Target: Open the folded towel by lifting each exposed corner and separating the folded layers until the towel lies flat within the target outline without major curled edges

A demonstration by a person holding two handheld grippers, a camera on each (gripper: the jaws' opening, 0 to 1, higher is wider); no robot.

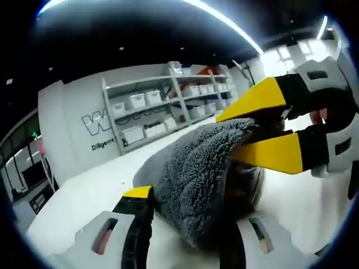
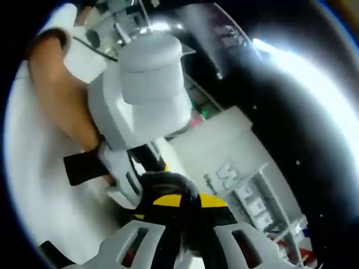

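A grey towel hangs bunched between two hand-held tongs, lifted off the white table rather than lying on it. In the left gripper view, the left gripper has its yellow-tipped jaws drawn in on the lower folds of the pile, which spills up from between them. The right gripper comes in from the right, its yellow jaws set narrow with an upper edge of the cloth pinched between them. In the right gripper view that same gripper shows dark fabric wadded just above its closed yellow tips, and the white body of the left gripper sits close ahead, held by a person's hand.

The likely trouble is a grip on more than one layer: both tongs appear to bite thick wads, so pulling apart may drag the whole bundle instead of separating the folds, or leave edges curled. The tools also work very near each other and could knock together. No target outline can be made out, so placement is uncertain.

Beyond the tongs, well behind the towel, stand shelving racks loaded with white bins against a lettered wall. Nothing on the table near the cloth blocks the spread.
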